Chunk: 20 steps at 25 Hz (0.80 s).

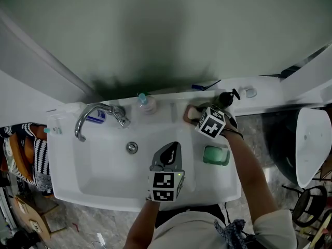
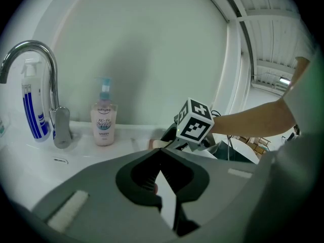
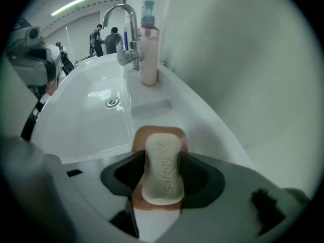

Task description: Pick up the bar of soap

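The cream oval bar of soap (image 3: 162,168) lies in its peach plastic dish (image 3: 157,132) on the white sink counter (image 3: 202,120). The right gripper (image 3: 159,162) has its jaws narrow against the soap's long sides. Squeeze evenly and lift straight, as it looks slippery. The left gripper (image 2: 161,152) has its jaws together, empty.

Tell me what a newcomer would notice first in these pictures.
The cream bar of soap lies on its orange soap dish on the back ledge of the white sink, with the right gripper closed against both its sides. Next come the left gripper, hanging shut over the basin, and a green rounded object on the right rim.
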{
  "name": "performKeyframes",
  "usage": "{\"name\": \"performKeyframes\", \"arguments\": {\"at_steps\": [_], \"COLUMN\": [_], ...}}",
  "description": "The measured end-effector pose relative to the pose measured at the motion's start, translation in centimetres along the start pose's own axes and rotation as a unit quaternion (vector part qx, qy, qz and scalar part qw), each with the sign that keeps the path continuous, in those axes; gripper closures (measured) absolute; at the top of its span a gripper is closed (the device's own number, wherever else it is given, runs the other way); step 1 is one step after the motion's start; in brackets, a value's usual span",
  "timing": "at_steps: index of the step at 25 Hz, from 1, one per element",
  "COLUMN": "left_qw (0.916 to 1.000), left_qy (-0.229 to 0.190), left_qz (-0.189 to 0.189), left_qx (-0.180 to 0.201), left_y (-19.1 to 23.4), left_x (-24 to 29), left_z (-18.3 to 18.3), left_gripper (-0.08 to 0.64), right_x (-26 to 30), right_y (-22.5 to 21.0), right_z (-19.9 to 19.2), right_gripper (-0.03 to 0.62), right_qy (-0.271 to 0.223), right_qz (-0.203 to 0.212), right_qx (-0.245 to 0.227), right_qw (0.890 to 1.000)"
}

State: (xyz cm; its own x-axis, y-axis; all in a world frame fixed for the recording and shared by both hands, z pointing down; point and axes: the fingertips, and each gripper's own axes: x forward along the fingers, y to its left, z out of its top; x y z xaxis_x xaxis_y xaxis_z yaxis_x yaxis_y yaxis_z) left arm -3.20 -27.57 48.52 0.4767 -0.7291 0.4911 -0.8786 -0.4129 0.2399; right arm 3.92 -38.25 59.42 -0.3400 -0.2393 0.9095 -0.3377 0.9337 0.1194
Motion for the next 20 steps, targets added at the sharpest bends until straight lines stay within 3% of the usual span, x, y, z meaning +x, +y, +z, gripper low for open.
{"name": "performKeyframes", "arguments": {"at_steps": [6, 20], "left_qw": [1.0, 0.9994], "left_qy": [0.008, 0.02], "left_qz": [0.003, 0.02], "left_qx": [-0.006, -0.02], "left_y": [0.5, 1.4], "left_x": [0.5, 1.1], "left_z": [-0.5, -1.2], "left_gripper": [0.551, 0.551], "right_x": [0.5, 0.5], "right_y": [0.1, 0.0], "right_z": [-0.3, -0.4], "right_gripper": [0.376, 0.376], "right_qy": [0.004, 0.018], "right_qz": [0.052, 0.048], "right_qx": [0.086, 0.096], "right_qw": [0.995, 0.994]}}
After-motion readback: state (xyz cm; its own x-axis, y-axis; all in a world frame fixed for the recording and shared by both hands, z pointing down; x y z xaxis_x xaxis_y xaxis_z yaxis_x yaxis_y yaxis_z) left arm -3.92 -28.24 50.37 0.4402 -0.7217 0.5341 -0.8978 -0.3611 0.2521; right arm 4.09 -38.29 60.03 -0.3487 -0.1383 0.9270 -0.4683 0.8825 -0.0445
